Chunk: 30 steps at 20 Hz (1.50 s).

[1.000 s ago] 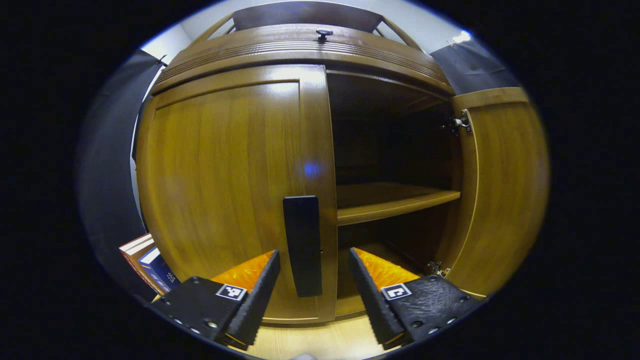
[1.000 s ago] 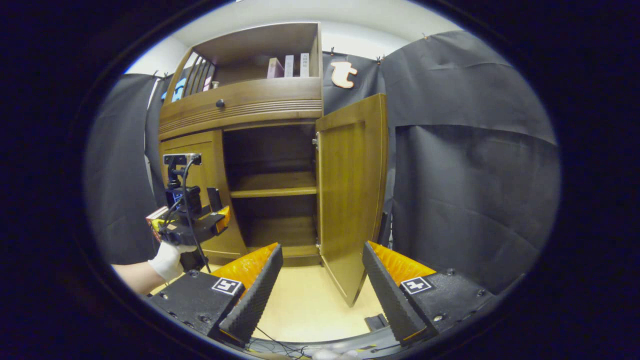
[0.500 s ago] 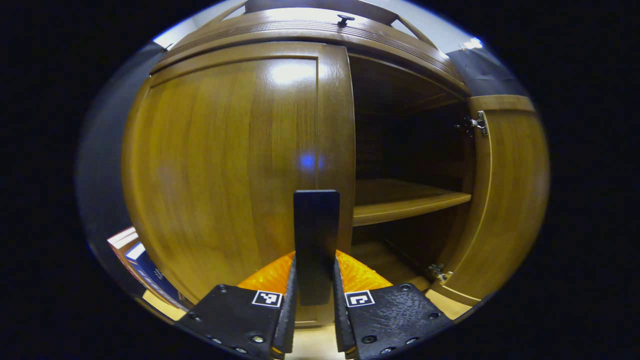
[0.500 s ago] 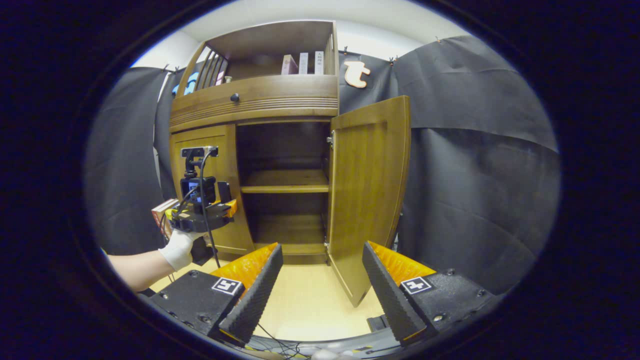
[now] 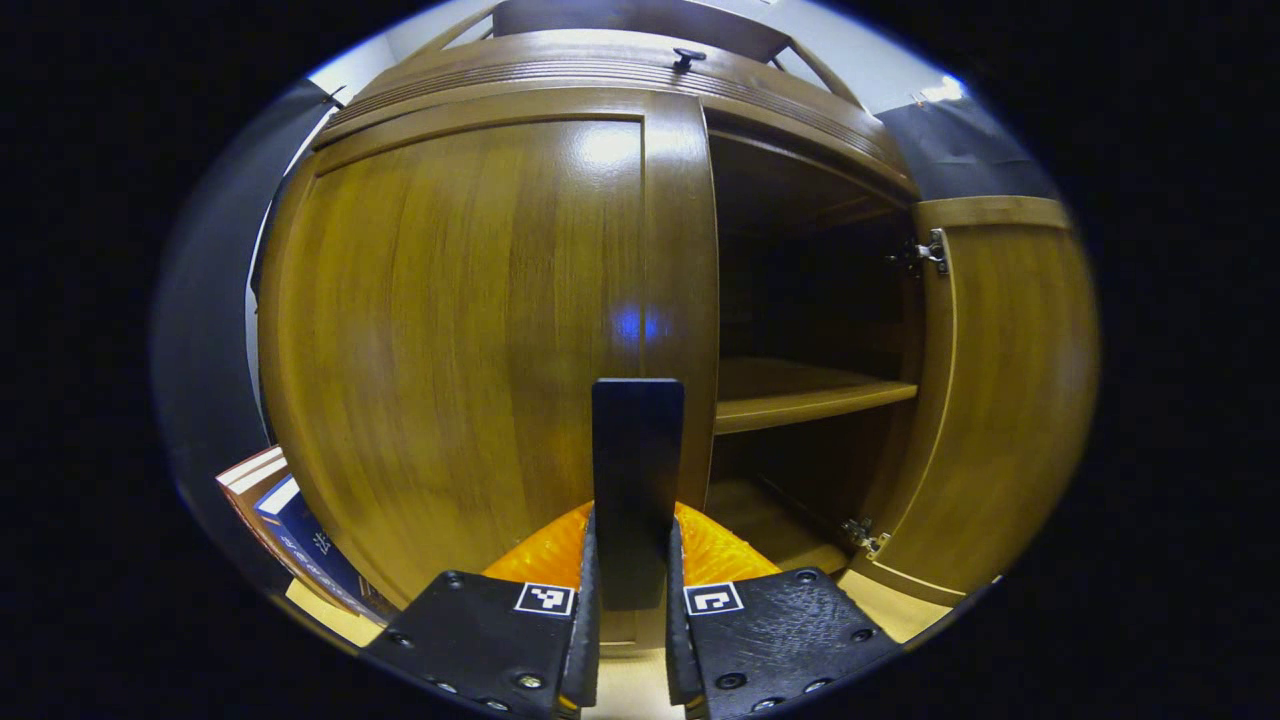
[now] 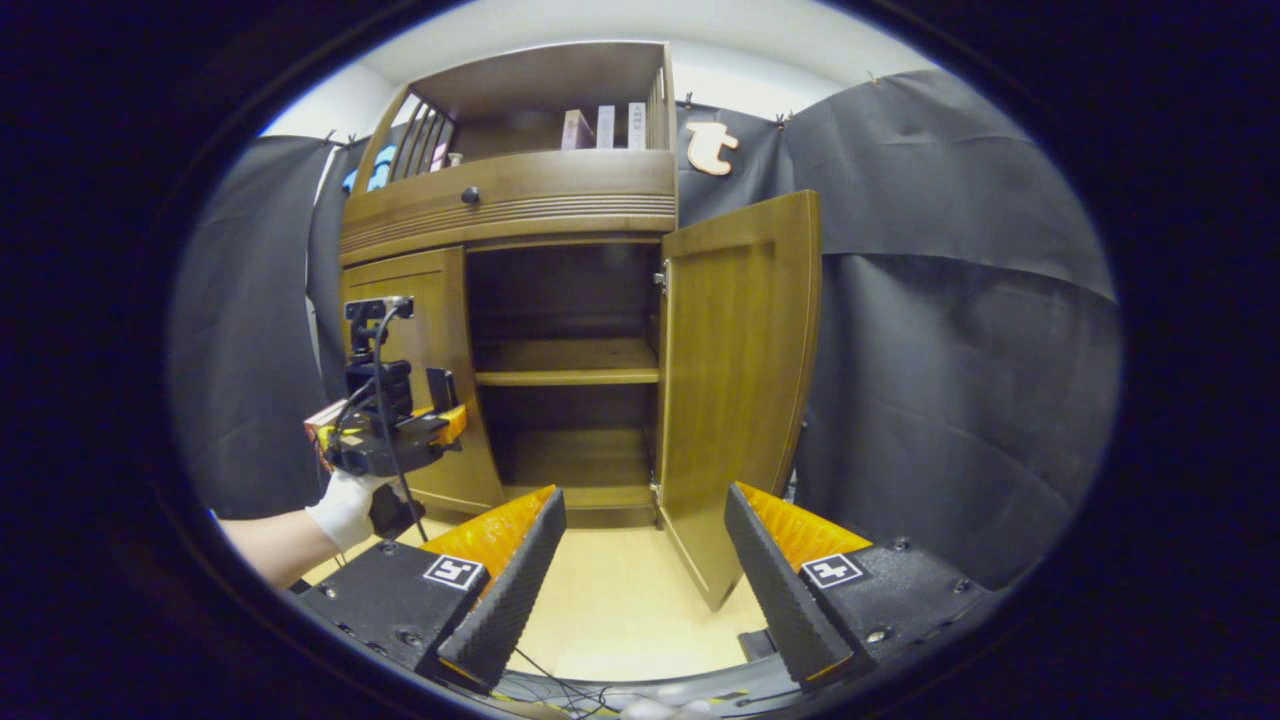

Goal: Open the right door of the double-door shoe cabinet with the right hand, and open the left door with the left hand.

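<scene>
I judge that I am on the second half of the job: the glossy brown wooden right door (image 6: 738,400) of the double-door shoe cabinet (image 6: 510,205) already stands swung wide on its hinges, showing the dark interior and its wooden middle shelf (image 6: 565,365), while the matching brown wooden left door (image 5: 470,330) looks shut, or very nearly so, against the cabinet front. In the left gripper view my left gripper (image 5: 632,610) has its two fingers drawn narrow around the flat black upright bar handle (image 5: 637,460) at the door's inner edge, one finger pressing each side of it, so I take the grip as made. From the right gripper view I see that same tool held level at about mid-door height by a white-gloved hand (image 6: 345,505), the bare forearm reaching in from the lower left. The next move, as I read it, calls for a pull back and outward to the left along the door's arc, keeping the pinch square on the handle so it doesn't slip off the narrow bar. My right gripper (image 6: 640,560) hangs well back from the cabinet over the pale wooden floor (image 6: 620,600), fingers spread wide and holding nothing.
</scene>
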Tool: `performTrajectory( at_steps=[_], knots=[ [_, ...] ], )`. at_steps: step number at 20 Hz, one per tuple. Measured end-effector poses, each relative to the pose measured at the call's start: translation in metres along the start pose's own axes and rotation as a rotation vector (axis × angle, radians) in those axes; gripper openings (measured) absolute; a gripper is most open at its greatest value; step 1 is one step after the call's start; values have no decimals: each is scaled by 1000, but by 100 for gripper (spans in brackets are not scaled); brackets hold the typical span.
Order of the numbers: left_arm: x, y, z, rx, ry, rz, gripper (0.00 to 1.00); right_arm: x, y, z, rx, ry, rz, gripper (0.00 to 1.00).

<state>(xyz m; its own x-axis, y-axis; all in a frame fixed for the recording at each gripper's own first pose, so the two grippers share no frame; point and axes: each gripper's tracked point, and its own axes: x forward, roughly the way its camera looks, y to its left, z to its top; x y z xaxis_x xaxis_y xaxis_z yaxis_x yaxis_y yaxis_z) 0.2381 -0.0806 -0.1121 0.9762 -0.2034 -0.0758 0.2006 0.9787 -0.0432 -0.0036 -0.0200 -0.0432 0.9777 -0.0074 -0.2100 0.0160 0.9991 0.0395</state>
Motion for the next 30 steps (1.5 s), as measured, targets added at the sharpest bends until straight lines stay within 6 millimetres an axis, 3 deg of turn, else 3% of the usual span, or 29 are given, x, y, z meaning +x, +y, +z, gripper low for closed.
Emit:
performTrajectory(
  at_steps=[6, 7, 8, 14, 20, 21, 29, 30],
  knots=[
    [-55, 7, -7, -11, 5, -21, 26, -1, 8, -8, 2, 18, 26, 100],
    [-65, 10, -8, -17, 7, -18, 34, 0, 9, -8, 0, 19, 30, 100],
    [-72, 12, -9, -21, 9, -15, 25, 0, 11, -9, -1, 21, 34, 100],
    [-119, 32, -13, -4, 3, 29, 25, 0, 27, -13, -3, 44, 78, 100],
    [-153, 58, -17, -2, 3, 87, 25, 5, 45, -20, -26, 68, 125, 100],
    [-159, 62, -17, -4, 2, 93, 16, 7, 49, -21, -29, 72, 135, 100],
    [-199, 108, -23, -32, 15, 192, 15, 8, 79, -29, -41, 89, 208, 100],
    [-205, 115, -24, -28, 16, 205, 7, 8, 81, -30, -39, 91, 215, 100]
  ],
)
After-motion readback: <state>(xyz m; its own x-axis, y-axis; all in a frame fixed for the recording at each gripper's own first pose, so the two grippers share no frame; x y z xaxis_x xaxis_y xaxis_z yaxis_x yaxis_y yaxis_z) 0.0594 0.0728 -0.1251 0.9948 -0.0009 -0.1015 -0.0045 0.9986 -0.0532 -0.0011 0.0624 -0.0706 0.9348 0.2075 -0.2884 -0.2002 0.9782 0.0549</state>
